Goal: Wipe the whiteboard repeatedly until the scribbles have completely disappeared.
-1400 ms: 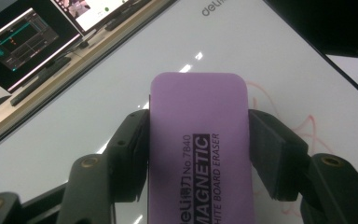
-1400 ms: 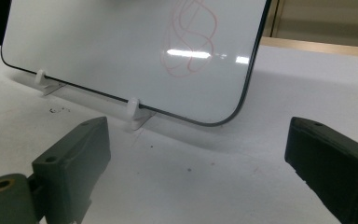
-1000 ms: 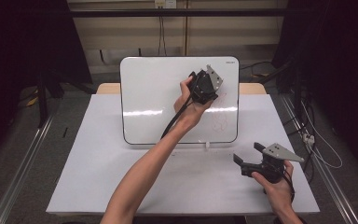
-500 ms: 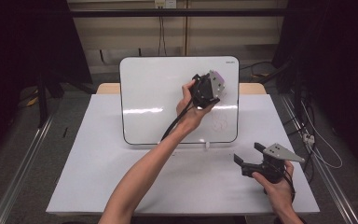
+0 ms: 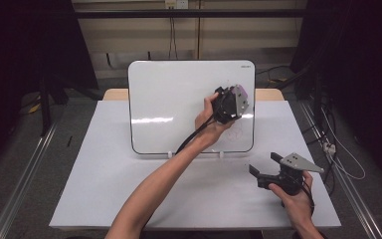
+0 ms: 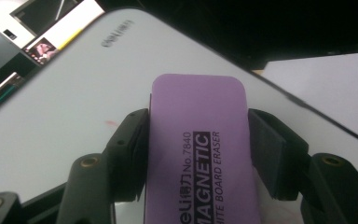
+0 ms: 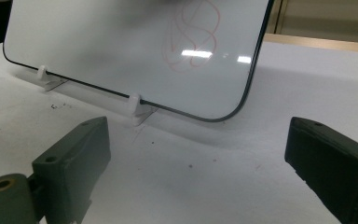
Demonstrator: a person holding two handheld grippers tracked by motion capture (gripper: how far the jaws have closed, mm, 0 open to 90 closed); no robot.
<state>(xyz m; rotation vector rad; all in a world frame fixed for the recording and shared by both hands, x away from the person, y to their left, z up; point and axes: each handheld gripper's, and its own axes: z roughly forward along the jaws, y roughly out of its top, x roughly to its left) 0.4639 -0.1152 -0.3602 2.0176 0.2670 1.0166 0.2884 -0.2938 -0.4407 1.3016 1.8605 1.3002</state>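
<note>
The left tongs [image 5: 236, 102] are clamped on a purple eraser [image 6: 198, 144]. The two black jaws press on its long sides, one on each side. The eraser has dark words printed on it. It is held up at the whiteboard [image 5: 169, 99], near the board's right edge and about halfway up. It looks pressed to the board, but I cannot tell for sure.

The whiteboard stands up on the counter [image 5: 104, 184] on small white feet [image 7: 134, 103], leaning back a little. A red scribble [image 7: 196, 35] sits low on the board, near its bottom right corner and just under the eraser.

The right tongs [image 5: 266, 169] are wide apart and hold nothing. They sit low over the counter, in front of the whiteboard's bottom right corner and a bit away from it. Their jaws point at the board and the red scribble.
</note>
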